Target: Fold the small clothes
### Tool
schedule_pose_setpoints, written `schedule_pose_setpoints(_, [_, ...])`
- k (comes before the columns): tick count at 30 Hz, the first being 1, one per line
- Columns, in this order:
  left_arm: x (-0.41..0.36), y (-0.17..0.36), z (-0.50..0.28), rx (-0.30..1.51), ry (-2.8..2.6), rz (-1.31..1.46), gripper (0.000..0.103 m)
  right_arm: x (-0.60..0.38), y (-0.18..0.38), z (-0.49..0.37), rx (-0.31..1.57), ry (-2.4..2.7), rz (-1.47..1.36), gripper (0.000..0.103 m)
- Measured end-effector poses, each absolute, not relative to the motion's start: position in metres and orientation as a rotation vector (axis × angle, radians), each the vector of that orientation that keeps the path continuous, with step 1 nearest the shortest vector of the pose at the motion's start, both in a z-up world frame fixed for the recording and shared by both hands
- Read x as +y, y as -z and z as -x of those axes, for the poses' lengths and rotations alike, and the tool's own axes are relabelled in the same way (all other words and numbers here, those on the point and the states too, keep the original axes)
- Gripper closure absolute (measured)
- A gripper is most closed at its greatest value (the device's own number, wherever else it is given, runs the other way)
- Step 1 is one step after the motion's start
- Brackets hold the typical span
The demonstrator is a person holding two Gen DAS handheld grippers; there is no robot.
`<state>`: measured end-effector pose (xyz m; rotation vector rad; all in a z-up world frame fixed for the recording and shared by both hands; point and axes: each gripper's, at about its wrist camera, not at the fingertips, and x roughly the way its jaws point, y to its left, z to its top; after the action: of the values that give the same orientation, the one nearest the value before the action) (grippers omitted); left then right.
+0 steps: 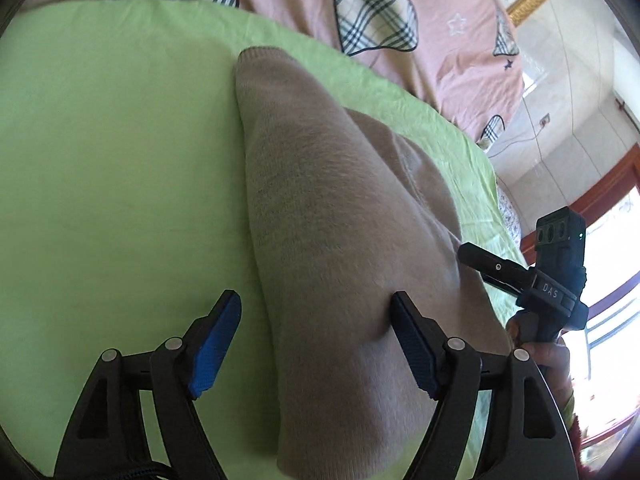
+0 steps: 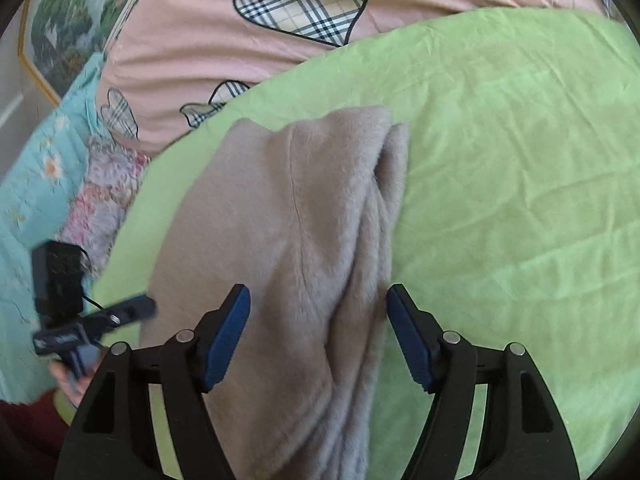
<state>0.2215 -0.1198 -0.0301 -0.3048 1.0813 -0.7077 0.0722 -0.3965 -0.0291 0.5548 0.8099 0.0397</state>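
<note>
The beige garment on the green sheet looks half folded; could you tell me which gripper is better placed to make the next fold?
Probably the right gripper: its open jaws straddle the beige garment's layered edge, while the left gripper has one finger pressing the flat cloth.

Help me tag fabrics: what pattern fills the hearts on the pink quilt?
Plaid: dark lines on cream hearts, clearest in the right wrist view, on the pink quilt.

Both hand-held grippers point downward with jaws spread wide and nothing pinched. The left gripper [image 1: 316, 344] and right gripper [image 2: 318, 334] sit side by side, a hand [image 2: 74, 380] wrapped around the left handle.
</note>
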Motion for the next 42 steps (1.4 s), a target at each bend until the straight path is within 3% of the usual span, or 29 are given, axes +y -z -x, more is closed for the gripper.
schedule_pose_setpoints(4, [-0.129,0.049,-0.242,1.126,0.753,0.384,0.024,-0.407,0.038,-0.084,0.801,-0.031,-0.664,0.032])
schedule_pose_setpoints(7, [-0.132,0.061,-0.248,1.139,0.793,0.426,0.035,-0.411,0.05,-0.09,0.807,-0.029,-0.713,0.032])
schedule_pose_setpoints(8, [-0.135,0.062,-0.249,1.13,0.798,0.415,0.039,-0.41,0.05,-0.09,0.804,-0.038,-0.711,0.034])
schedule_pose_setpoints(10, [-0.139,0.059,-0.246,1.104,0.796,0.379,0.044,-0.408,0.052,-0.093,0.821,-0.096,-0.758,0.055])
schedule_pose_setpoints(12, [-0.139,0.053,-0.241,1.081,0.801,0.352,0.049,-0.407,0.052,-0.093,0.819,-0.099,-0.765,0.063])
schedule_pose_setpoints(18, [-0.112,0.024,-0.22,1.018,0.808,0.338,0.054,-0.381,0.029,-0.081,0.774,-0.098,-0.747,0.07])
schedule_pose_setpoints(28, [0.016,-0.014,-0.167,0.903,0.685,0.296,0.054,-0.263,0.013,-0.085,0.72,-0.293,-0.704,0.07])
schedule_pose_setpoints(34, [0.08,0.024,-0.15,0.985,0.59,0.339,0.051,-0.2,0.045,-0.101,0.818,-0.348,-0.654,0.07])
schedule_pose_setpoints(39, [0.102,0.029,-0.138,0.966,0.629,0.385,0.038,-0.204,0.054,-0.093,0.846,-0.276,-0.666,0.059])
schedule_pose_setpoints(42, [0.113,0.022,-0.143,0.954,0.619,0.404,0.034,-0.211,0.042,-0.085,0.837,-0.203,-0.645,0.047])
